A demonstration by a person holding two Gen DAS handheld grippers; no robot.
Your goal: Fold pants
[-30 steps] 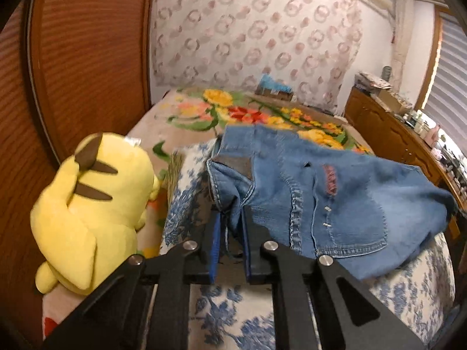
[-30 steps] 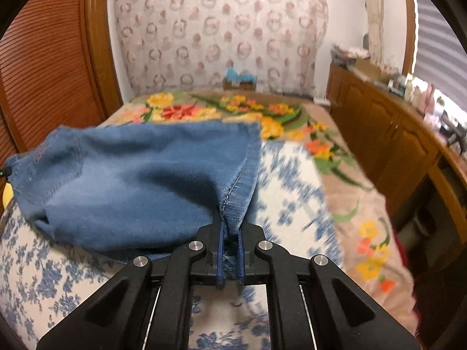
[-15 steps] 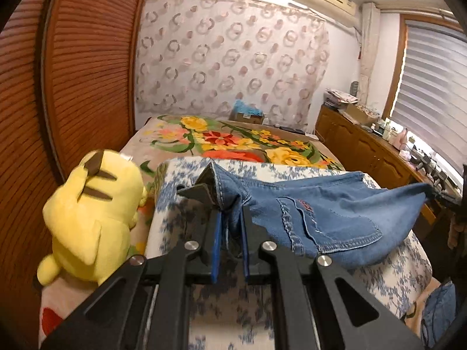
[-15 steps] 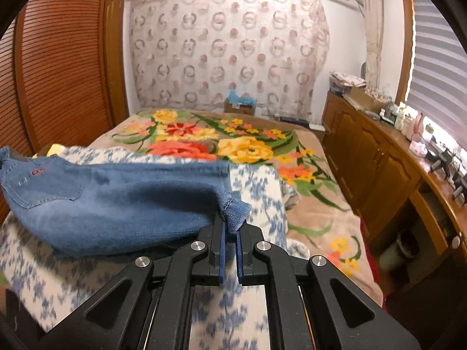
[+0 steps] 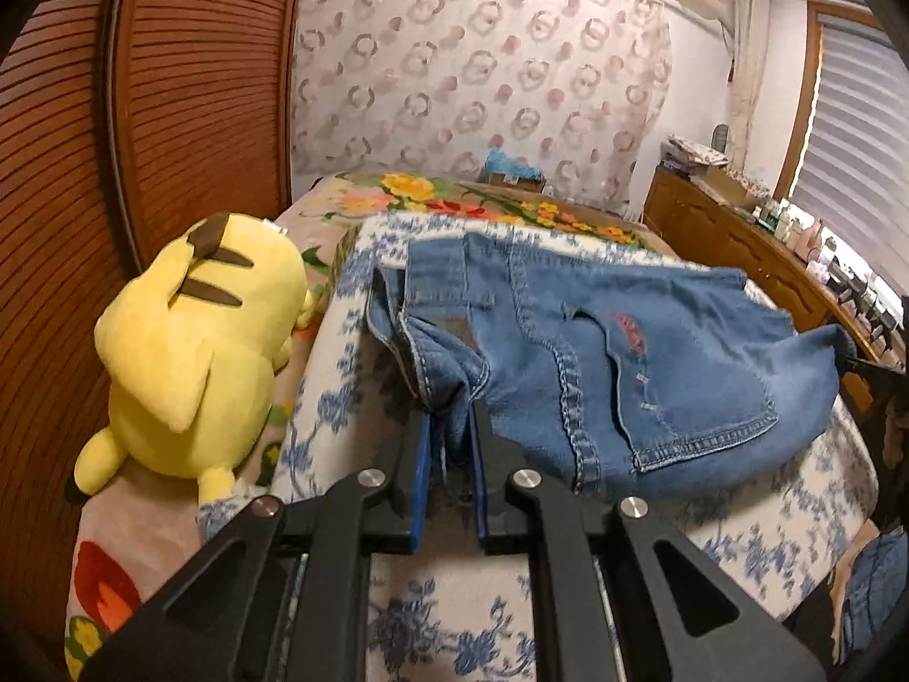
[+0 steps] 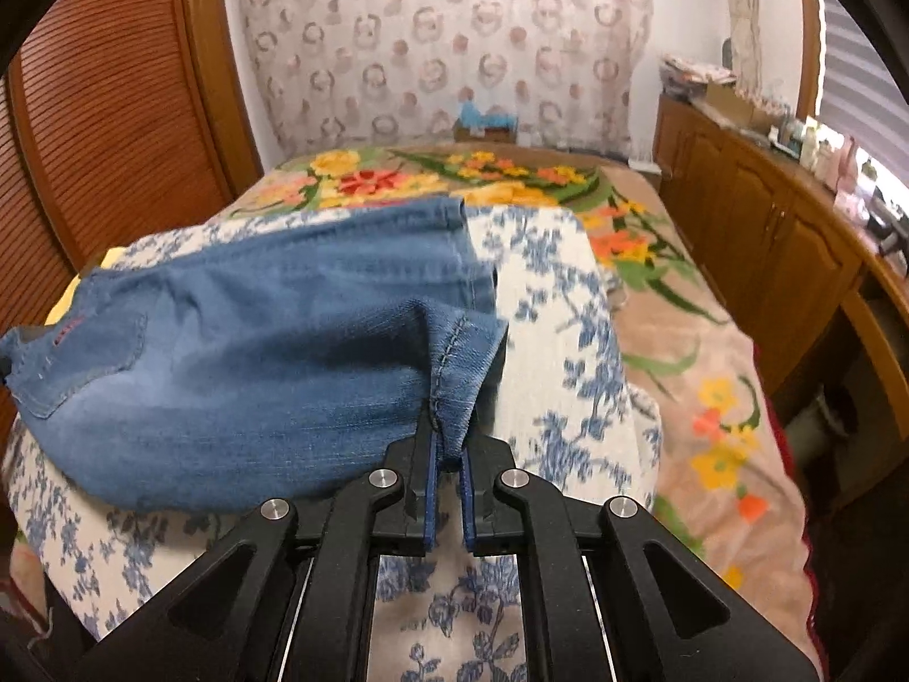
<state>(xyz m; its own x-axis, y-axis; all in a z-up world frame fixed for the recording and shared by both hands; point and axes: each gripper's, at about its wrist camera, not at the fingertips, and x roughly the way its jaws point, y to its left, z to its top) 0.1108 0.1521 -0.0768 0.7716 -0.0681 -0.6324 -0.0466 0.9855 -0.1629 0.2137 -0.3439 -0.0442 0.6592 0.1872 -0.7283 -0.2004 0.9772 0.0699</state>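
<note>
Blue denim pants [image 5: 613, 352] are folded across a blue-and-white floral cover [image 5: 443, 597] on the bed. My left gripper [image 5: 451, 432] is shut on the bunched waistband end, back pocket facing up. In the right wrist view the same pants [image 6: 255, 352] stretch leftward, and my right gripper [image 6: 447, 443] is shut on the hem end of the legs. The far layer lies on the cover while the near edges hang lifted between the two grippers.
A yellow plush toy [image 5: 193, 358] lies on the bed left of the pants. A slatted wooden door [image 5: 170, 85] stands on the left. Wooden cabinets [image 6: 784, 238] with clutter on top run along the right. A flowered blanket [image 6: 454, 176] covers the bed beyond.
Both grippers have drawn back toward the near side of the bed and sunk a little, pulling the folded pants along over the floral cover. Both grips stay shut on the denim.
</note>
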